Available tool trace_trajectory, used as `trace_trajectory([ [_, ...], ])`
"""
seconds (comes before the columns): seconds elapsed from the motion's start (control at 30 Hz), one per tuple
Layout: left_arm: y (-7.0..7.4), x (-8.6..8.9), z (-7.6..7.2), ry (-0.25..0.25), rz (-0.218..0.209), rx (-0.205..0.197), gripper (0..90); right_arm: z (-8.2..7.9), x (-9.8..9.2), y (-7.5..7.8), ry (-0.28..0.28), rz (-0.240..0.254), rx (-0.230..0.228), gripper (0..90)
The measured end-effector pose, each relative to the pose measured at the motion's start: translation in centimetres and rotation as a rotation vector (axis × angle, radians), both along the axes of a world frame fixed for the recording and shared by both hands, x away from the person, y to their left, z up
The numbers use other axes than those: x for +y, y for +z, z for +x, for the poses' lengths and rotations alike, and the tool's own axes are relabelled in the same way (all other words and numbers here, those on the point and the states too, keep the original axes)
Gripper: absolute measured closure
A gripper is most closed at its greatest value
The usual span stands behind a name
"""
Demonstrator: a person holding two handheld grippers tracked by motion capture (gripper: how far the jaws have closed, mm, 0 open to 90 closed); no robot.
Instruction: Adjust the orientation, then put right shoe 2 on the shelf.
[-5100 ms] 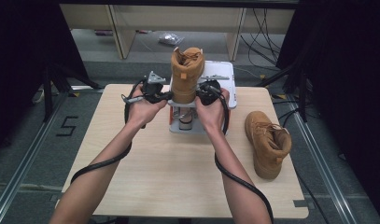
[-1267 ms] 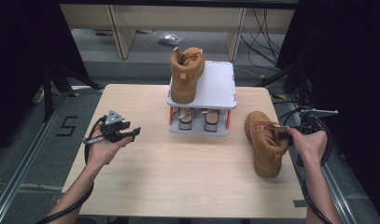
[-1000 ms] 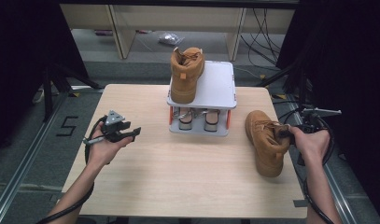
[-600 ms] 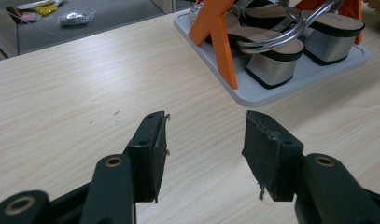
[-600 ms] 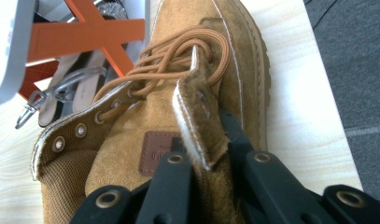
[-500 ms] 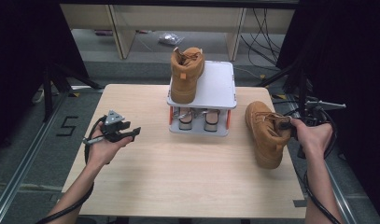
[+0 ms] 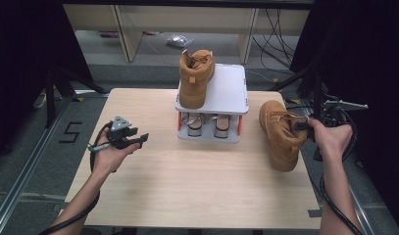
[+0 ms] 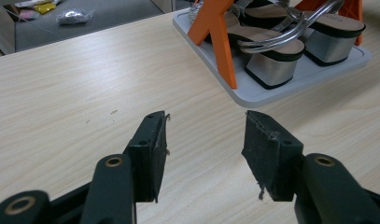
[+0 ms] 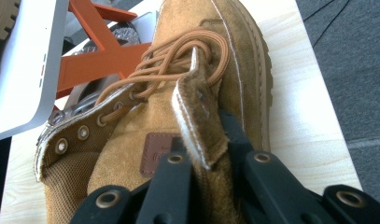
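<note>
One tan lace-up boot (image 7: 194,78) stands on the white top shelf (image 7: 229,93) of a small rack at the table's far middle. A second tan boot (image 7: 280,139) lies at the table's right side, toe toward the front. My right gripper (image 7: 305,126) is shut on its tongue at the ankle opening. The right gripper view shows the jaws pinching the tongue (image 9: 197,116) of this boot (image 9: 234,56) from both sides, right gripper (image 9: 204,156). My left gripper (image 7: 131,139) hovers open over the left of the table; in its own view the left gripper (image 8: 204,128) holds nothing.
Under the shelf, a pair of silver-heeled sandals (image 8: 281,56) sits on the rack's grey base tray (image 8: 253,95) between orange legs (image 8: 218,37). The table's right edge (image 7: 305,171) runs close beside the held boot. Bare wood (image 7: 197,181) spans the middle and front.
My right gripper has shut on the right boot's tongue and drawn the boot back toward the rack. The left gripper has stayed put, open, after leaving the rack earlier.
</note>
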State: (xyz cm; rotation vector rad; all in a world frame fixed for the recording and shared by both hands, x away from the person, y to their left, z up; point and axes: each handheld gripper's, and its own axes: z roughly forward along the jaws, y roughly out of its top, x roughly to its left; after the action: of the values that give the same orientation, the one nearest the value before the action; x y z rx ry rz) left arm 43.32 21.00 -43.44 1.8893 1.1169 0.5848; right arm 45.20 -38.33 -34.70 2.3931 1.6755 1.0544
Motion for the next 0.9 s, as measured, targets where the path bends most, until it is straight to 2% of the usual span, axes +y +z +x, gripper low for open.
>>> trace_trajectory([
  [0.13,0.0,0.0,0.0,0.002,-0.001,0.0,48.6,0.1,-0.1,0.2,-0.004,0.011,0.003,84.6],
  [0.27,0.1,0.1,0.0,0.009,-0.006,-0.005,48.6,0.2,0.0,0.8,-0.016,0.016,-0.026,84.6],
  [0.3,0.1,0.1,-0.1,0.009,-0.009,-0.007,48.6,0.2,0.0,1.1,0.0,0.008,-0.021,84.6],
  [0.33,0.1,0.1,-0.1,0.01,-0.008,-0.01,48.6,0.3,0.0,1.1,0.003,0.038,-0.046,84.6],
  [0.37,0.2,0.1,-0.1,0.012,-0.01,-0.011,48.6,0.4,0.1,1.4,-0.011,0.012,-0.036,84.6],
  [0.47,0.2,0.2,0.0,0.015,-0.015,-0.01,48.6,0.6,0.2,2.1,-0.005,0.011,-0.043,84.6],
  [0.5,0.2,0.1,0.0,0.017,-0.014,-0.012,48.6,0.8,0.2,2.2,-0.006,0.033,-0.055,84.6],
  [0.53,0.2,0.1,0.0,0.017,-0.013,-0.013,48.5,0.9,0.2,2.4,-0.003,0.031,-0.057,84.6],
  [0.57,0.3,0.2,0.0,0.006,0.007,-0.008,48.5,1.0,0.3,2.5,-0.013,0.04,-0.065,84.6],
  [0.6,0.3,0.1,0.1,0.012,-0.01,-0.012,48.5,1.0,0.3,2.6,-0.008,0.041,-0.065,84.6],
  [0.67,0.3,-0.1,0.0,0.013,-0.012,-0.011,48.5,1.2,0.5,2.8,-0.008,0.053,-0.082,84.6],
  [0.7,0.3,-0.1,0.0,0.012,-0.01,-0.012,48.5,1.4,0.5,2.9,-0.013,0.036,-0.066,84.5],
  [0.87,0.3,-0.1,-0.1,0.006,-0.011,-0.013,48.5,1.6,0.7,3.1,-0.015,0.055,-0.084,84.5],
  [0.9,0.3,0.0,-0.1,-0.001,0.004,-0.008,48.5,1.6,0.8,3.2,-0.024,0.063,-0.085,84.5],
])
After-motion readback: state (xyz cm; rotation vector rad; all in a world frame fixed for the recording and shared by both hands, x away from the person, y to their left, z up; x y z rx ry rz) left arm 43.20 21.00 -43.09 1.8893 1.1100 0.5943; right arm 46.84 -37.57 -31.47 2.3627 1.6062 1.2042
